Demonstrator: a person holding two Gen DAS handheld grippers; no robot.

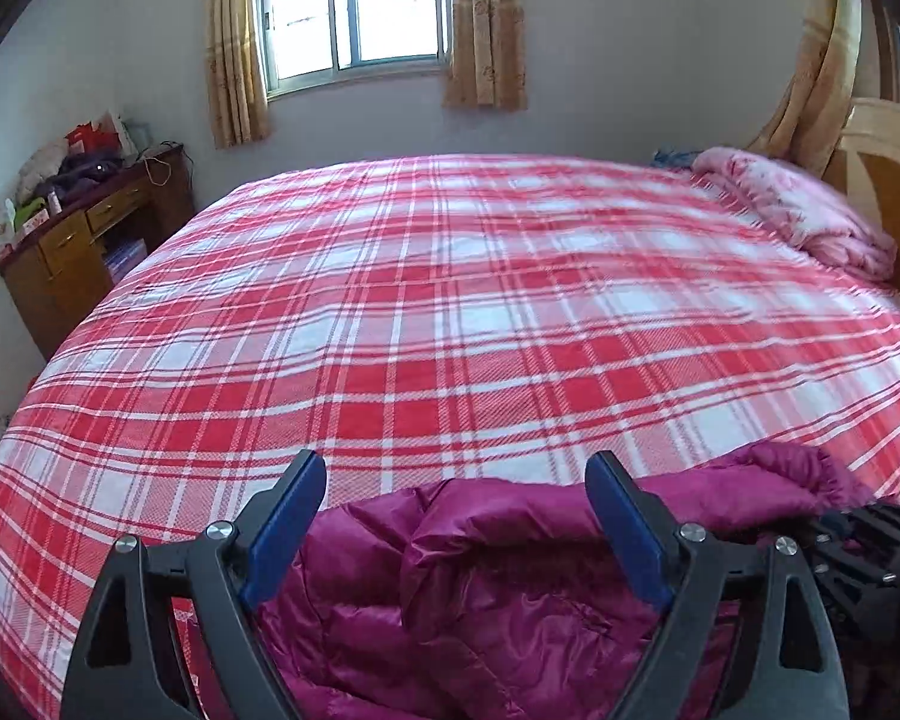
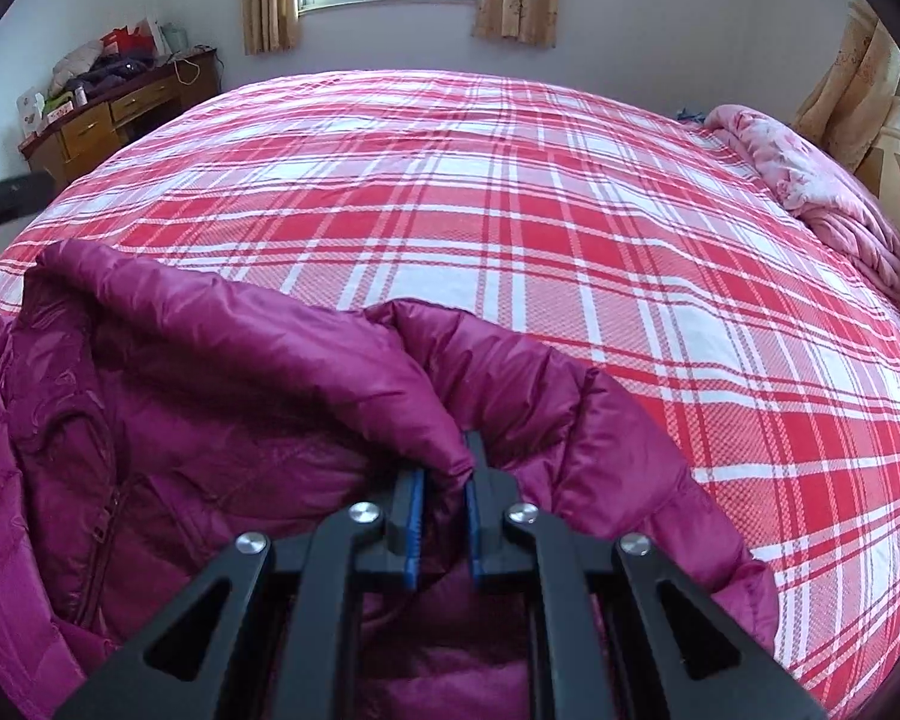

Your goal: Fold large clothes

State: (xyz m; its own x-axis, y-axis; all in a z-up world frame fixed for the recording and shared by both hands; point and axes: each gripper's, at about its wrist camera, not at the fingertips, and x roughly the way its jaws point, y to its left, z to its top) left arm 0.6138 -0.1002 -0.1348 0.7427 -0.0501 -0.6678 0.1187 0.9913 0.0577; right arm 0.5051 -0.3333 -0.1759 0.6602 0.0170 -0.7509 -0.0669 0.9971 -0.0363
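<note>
A magenta puffer jacket [image 2: 198, 420] lies bunched along the near edge of a bed covered by a red-and-white plaid sheet [image 1: 450, 300], filling the lower left and centre of the right wrist view and the bottom centre of the left wrist view. The right gripper [image 2: 444, 480] has its blue pads almost together, pinching a fold of the jacket's edge at the lower centre of its frame. The left gripper [image 1: 456, 492] stands wide apart over the jacket, its blue pads [image 1: 288, 516] clear of the fabric, with nothing held. In the upper right a rumpled pink floral quilt [image 1: 804, 210] lies beside a wooden headboard [image 1: 888, 180]. A cluttered wooden desk [image 1: 84, 240] stands at the left, and a curtained window [image 1: 354, 6] sits at top centre.
</note>
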